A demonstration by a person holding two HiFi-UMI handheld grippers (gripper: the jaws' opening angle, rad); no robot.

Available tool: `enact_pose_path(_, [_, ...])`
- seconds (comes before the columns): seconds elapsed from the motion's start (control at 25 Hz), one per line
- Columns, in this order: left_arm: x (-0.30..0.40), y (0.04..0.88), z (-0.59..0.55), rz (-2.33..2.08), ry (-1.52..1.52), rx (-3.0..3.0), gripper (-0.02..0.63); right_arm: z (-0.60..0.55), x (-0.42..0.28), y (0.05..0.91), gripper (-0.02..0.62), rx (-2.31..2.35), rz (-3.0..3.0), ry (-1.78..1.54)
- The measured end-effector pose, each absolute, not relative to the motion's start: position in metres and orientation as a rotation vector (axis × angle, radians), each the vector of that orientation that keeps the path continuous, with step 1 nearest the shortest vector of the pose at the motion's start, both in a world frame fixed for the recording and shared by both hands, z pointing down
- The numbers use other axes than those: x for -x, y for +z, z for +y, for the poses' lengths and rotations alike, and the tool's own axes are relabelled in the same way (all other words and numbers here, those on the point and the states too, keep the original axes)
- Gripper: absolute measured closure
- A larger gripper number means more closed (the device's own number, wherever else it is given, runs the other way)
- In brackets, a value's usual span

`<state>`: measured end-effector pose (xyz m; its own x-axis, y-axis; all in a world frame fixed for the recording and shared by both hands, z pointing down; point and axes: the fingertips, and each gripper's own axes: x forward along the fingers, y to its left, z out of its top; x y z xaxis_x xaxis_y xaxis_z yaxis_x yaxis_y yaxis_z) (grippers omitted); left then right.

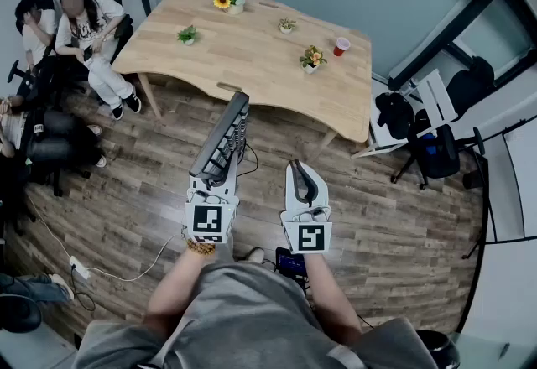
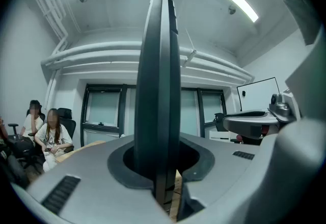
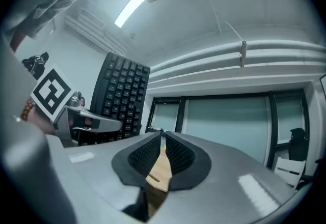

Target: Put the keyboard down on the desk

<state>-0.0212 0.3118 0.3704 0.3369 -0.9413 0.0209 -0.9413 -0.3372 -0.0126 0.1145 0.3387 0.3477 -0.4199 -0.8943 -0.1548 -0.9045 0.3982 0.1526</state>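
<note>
My left gripper (image 1: 214,184) is shut on the near end of a black keyboard (image 1: 222,138), held on edge and raised over the wooden floor. In the left gripper view the keyboard (image 2: 159,90) stands edge-on, upright between the jaws. My right gripper (image 1: 303,191) is shut with nothing in it, a little to the keyboard's right. In the right gripper view its pads (image 3: 175,154) meet, and the keyboard's keys (image 3: 120,96) show at the left. The wooden desk (image 1: 252,53) lies ahead, beyond the keyboard's far end.
On the desk stand several small potted plants (image 1: 312,59), a sunflower pot (image 1: 225,0) and a red cup (image 1: 341,46). People sit on chairs (image 1: 84,23) at the left. A black chair and white stand (image 1: 428,120) are at the right. A cable (image 1: 109,271) runs across the floor.
</note>
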Motion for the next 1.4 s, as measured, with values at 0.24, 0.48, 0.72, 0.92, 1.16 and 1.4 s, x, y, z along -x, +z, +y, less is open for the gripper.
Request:
enact_pose_path(0.24, [0.049, 0.368, 0.250, -1.715, -0.076, -2.571, 0.514, 0.282, -0.094, 0.365, 0.457, 1.569, 2.683, 0.254])
enact_pose_path(0.48, [0.091, 0.334, 0.188, -1.491, -0.323, -2.599, 0.514, 0.217, -0.075, 0.389, 0.360, 1.487, 2.758, 0.060])
enact_pose_path(0.72, [0.130, 0.300, 0.135, -1.207, -0.640, -2.494, 0.514, 0.158, -0.047, 0.419, 0.311, 1.309, 2.763, -0.269])
enact_pose_path(0.92, [0.152, 0.287, 0.093, -0.978, -0.919, -2.293, 0.514, 0.105, -0.038, 0.433, 0.227, 1.139, 2.644, -0.588])
enact_pose_path(1.16, [0.169, 0.290, 0.039, -0.874, -1.073, -2.156, 0.514, 0.048, -0.034, 0.411, 0.215, 0.842, 2.432, -0.756])
enact_pose_path(1.4, [0.155, 0.310, -0.031, -0.754, -1.003, -2.172, 0.506, -0.012, -0.048, 0.381, 0.454, 0.491, 2.247, -0.860])
